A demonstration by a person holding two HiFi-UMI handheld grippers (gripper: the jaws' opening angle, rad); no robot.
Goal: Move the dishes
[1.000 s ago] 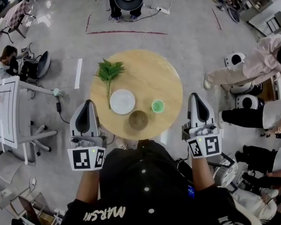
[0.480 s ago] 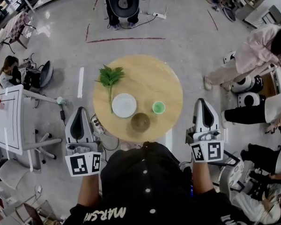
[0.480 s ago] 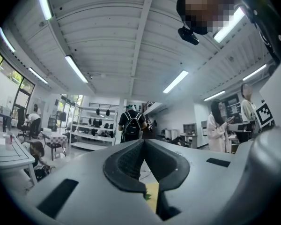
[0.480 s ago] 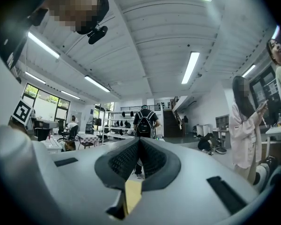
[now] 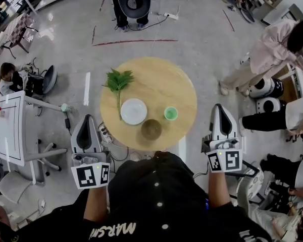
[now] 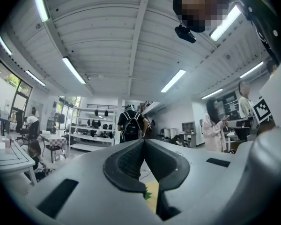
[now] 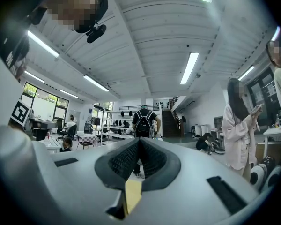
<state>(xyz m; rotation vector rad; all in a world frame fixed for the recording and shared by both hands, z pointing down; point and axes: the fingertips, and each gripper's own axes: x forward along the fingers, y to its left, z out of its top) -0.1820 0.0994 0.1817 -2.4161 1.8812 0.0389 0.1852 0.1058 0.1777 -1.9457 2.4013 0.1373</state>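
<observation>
The white plate (image 5: 134,111) lies on the round wooden surface (image 5: 164,82), in the half that is closer to the person. Just beside the plate, on its near right side, stands the brown bowl (image 5: 151,129); whether their rims touch cannot be told. The green cup (image 5: 170,114) stands to the right of the plate, a little apart from it. The leafy sprig (image 5: 118,80) lies on the far left side of the plate, and its thin stem runs along the plate's left rim. The left tool (image 5: 86,121) is held to the near left of the plate, outside the edge of the surface and over the floor. It is clenched, its two pads meet at the tip and nothing is between them. The right tool (image 5: 221,110) is held well to the right of the plate, also beyond the edge of the surface. It is clenched too and it carries nothing.
</observation>
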